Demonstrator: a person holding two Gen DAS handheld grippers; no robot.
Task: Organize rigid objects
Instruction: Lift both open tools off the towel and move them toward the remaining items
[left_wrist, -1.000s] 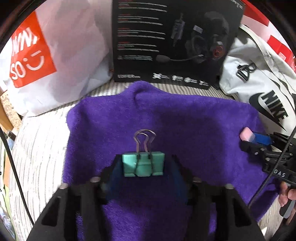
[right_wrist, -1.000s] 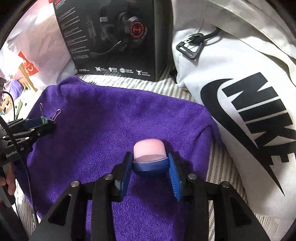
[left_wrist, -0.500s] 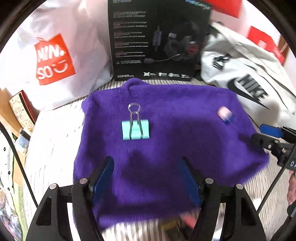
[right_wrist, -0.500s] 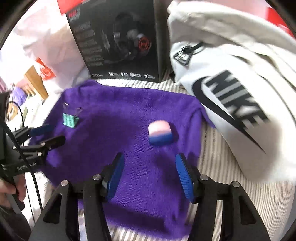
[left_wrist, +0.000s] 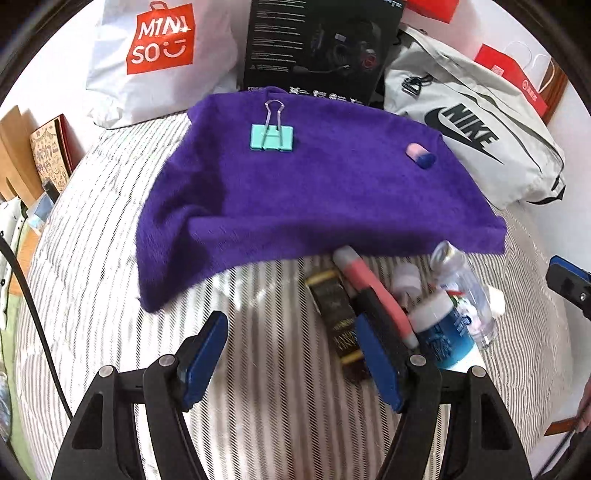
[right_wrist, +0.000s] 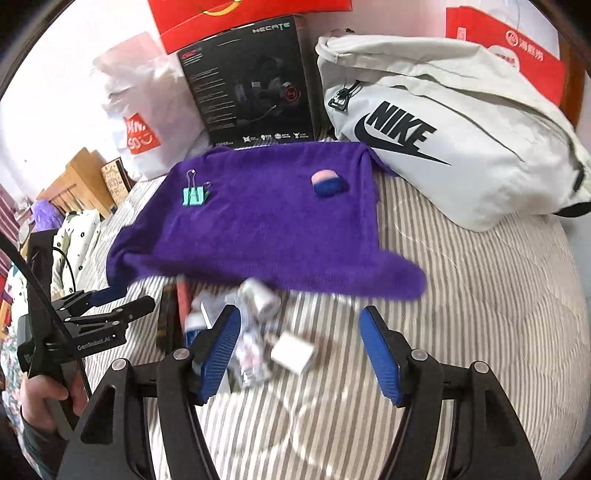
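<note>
You are working over a bed (left_wrist: 110, 236) covered in a grey-and-white striped sheet. A purple towel (left_wrist: 314, 199) lies spread flat across its far half. Behind the towel, a white MINISO bag (left_wrist: 162, 55), a black headset box (left_wrist: 321, 48) and a grey NIKE bag (left_wrist: 476, 129) rest on the bed against the wall. Just in front of the towel's near edge a loose pile lies on the sheet: a dark flat box with gold bands (left_wrist: 338, 314), a pink-and-black tool (left_wrist: 373, 295) whose grey tip is tucked under the towel, a blue-labelled white jar (left_wrist: 441, 328), a clear plastic bottle (left_wrist: 465, 288) and a small white block (right_wrist: 293, 354).
</note>
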